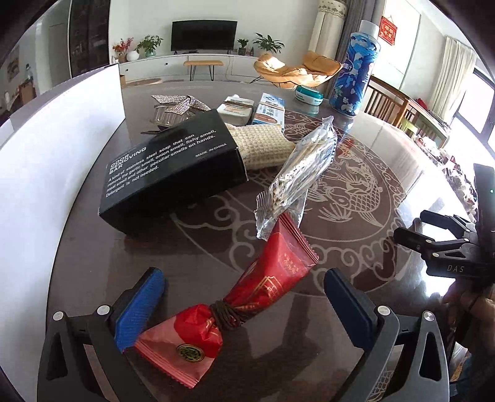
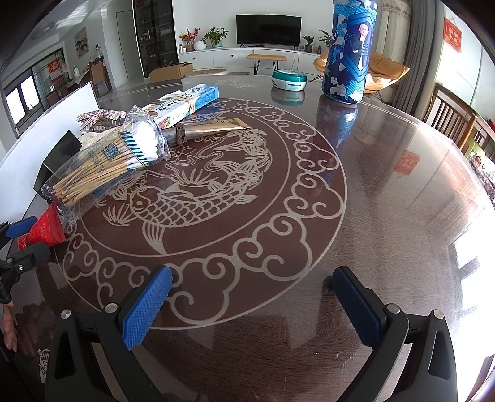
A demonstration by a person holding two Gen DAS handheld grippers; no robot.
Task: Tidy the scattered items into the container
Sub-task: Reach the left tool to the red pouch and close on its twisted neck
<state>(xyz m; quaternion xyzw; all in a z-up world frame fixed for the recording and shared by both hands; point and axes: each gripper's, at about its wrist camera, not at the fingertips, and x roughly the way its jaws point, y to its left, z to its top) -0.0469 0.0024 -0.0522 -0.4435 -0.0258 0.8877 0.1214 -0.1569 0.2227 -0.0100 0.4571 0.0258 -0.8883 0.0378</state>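
Left claw (image 1: 244, 309) spread wide, red sachet (image 1: 235, 306) between our pads, not pinched. We'd close on tied waist, lift clear of swab pack (image 1: 297, 173) ahead. Right claw (image 2: 252, 309) spread, empty.

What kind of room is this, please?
Most likely a home living and dining room: a television on a long white cabinet, potted plants, and wooden dining chairs beside the glass-topped table.
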